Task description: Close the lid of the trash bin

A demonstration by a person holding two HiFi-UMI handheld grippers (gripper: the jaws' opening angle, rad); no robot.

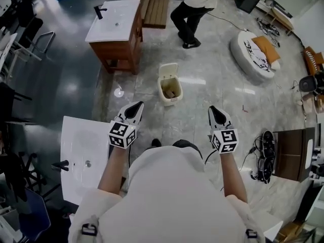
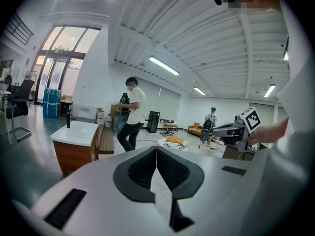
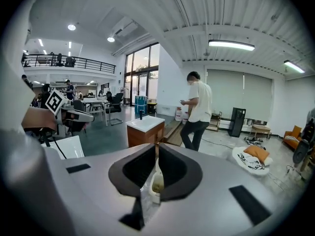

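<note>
The small cream trash bin (image 1: 170, 89) stands on the pale floor ahead of me. Its lid (image 1: 168, 70) is tipped up at the far side, and something brown lies inside. My left gripper (image 1: 137, 106) hovers short of the bin, to its left, with its jaws shut and empty. On the near right, my right gripper (image 1: 213, 109) is held at about the same distance, jaws also together with nothing between them. In the right gripper view the bin (image 3: 156, 183) shows through the slit below the closed tips of my right gripper (image 3: 157, 147). The left gripper view shows my left gripper (image 2: 156, 149) shut, with only floor beyond.
A wooden vanity with a white sink top (image 1: 115, 29) stands beyond the bin to the left. A person (image 1: 195, 9) stands behind the bin. A white basin slab (image 1: 81, 156) lies at my near left. A round white cushion (image 1: 251, 52) and a desk with cables (image 1: 264, 156) are on the right.
</note>
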